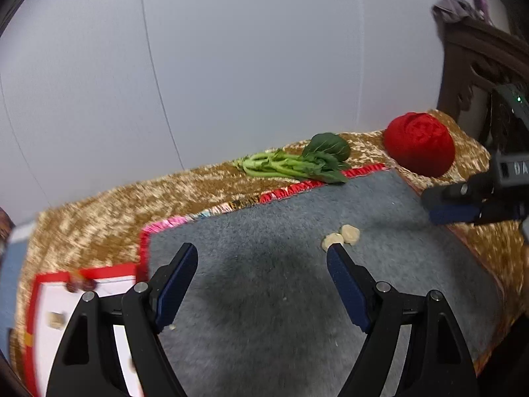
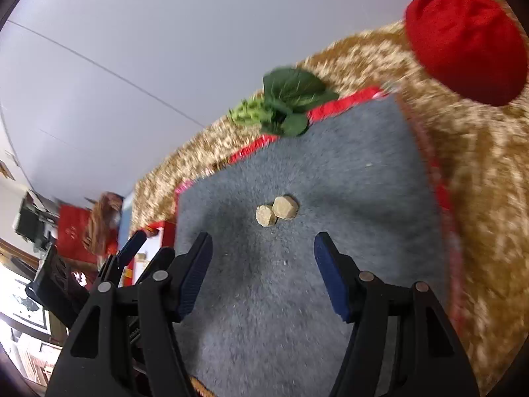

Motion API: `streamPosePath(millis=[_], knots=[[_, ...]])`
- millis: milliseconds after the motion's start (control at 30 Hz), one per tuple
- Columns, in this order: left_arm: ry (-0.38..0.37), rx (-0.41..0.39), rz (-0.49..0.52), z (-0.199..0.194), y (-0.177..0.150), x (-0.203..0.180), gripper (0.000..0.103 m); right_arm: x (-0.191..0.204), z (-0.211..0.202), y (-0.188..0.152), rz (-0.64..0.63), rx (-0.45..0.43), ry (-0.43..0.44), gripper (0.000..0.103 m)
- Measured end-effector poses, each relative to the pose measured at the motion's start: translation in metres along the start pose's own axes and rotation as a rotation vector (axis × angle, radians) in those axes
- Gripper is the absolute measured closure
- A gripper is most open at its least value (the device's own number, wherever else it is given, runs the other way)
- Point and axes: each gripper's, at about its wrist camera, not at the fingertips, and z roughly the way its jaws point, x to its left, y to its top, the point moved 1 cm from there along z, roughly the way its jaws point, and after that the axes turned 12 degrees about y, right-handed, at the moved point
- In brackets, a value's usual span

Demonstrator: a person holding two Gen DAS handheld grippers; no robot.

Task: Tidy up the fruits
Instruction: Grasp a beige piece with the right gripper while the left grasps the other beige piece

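Both grippers were released and empty: left gripper (image 1: 263, 259), right gripper (image 2: 263, 249). Two pale fruit pieces (image 2: 277, 215) lay touching at centre frame on the grey mat (image 2: 347, 172), just ahead of the right gripper. Risk: closing on one piece could nudge its neighbour away. Motion blur obscured detail.

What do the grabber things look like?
Each gripper is black plastic with two long fingers. The left gripper and right gripper both have dark blue ribbed pads on the inner faces and round silver bolts at the joints. No hands, sleeves or cables show.
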Motion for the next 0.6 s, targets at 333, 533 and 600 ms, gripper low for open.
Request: streamPosePath(millis=[333, 533, 600], knots=[[-0.068, 0.058, -0.038, 0.025, -0.011, 0.01, 0.023, -0.029, 0.074, 0.018, 0.203, 0.055, -0.091, 0.054], [-0.077, 0.03, 0.012, 0.02, -0.01, 0.003, 0.022, -0.035, 0.086, 0.023, 0.266, 0.008, -0.141, 0.059], [-0.078, 0.03, 0.04, 0.021, -0.013, -0.002, 0.022, -0.033, 0.089, 0.024, 0.26, 0.015, -0.16, 0.062]])
